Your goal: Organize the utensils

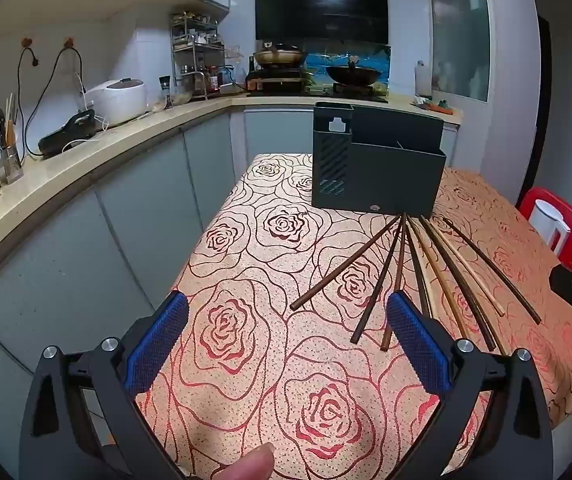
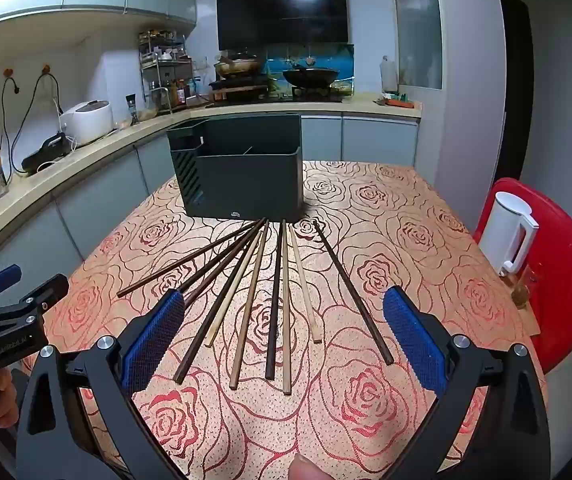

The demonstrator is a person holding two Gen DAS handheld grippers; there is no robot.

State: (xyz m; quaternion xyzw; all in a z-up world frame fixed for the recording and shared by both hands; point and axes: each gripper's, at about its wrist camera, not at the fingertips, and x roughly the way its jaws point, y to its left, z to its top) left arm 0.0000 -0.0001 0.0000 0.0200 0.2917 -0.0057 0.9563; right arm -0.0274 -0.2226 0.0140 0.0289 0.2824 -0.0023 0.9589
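**Mei:** Wooden chopsticks, some dark and some pale, lie fanned out on the surface, their far tips meeting just in front of the dark holder. Nothing has been picked up yet, I'd say.

**Tao:** Agreed. The right claw hangs spread wide above the near ends of the fan, empty. The left claw is just as wide and empty, off to the fan's left side over bare cloth.

**Mei:** So how would you start?

**Tao:** Take an outer stick first, probably the dark one lying apart on the right, so the fingers don't drag its neighbours. Pinch near the thick end, across its width, then tip it upright before lowering it into a compartment. The holder has a narrow slotted section at its left and a wider bin beside it; I can't tell what's inside either.

**Mei:** And the surroundings?

**Tao:** Rose-patterned cloth covers the surface, so sticks could slide a little. Beyond it, a curved kitchen counter, a rice cooker, woks on the stove, a white kettle on a red chair.
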